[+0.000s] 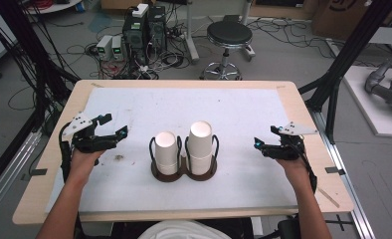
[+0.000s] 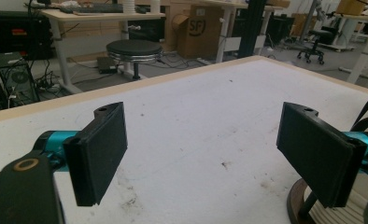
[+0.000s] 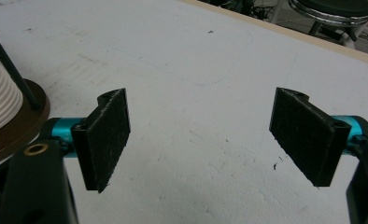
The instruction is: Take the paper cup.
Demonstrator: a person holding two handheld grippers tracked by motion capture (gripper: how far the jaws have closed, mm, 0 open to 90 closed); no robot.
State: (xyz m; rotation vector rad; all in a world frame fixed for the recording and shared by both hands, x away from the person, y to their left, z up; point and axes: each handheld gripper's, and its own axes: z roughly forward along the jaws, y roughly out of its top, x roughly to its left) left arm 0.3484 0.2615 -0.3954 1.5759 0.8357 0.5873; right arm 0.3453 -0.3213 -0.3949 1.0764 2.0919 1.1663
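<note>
We see two stacks of white paper cups standing mouth-down in a dark two-ring holder (image 1: 184,173) at the middle of the counter (image 1: 134,107): the shorter stack (image 1: 165,151) on the left, the taller stack (image 1: 200,145) on the right, just beside each other. Our left tongs (image 1: 115,130) sit well to the left of the holder, jaws spread wide with nothing between them but bare white surface. Our right tongs (image 1: 257,143) sit well to the right, also wide open and empty. The only writing we can read is "SF" on a cardboard box (image 2: 197,29) beyond the counter in the left gripper view. A round black stool (image 1: 229,36) stands behind the counter.
</note>
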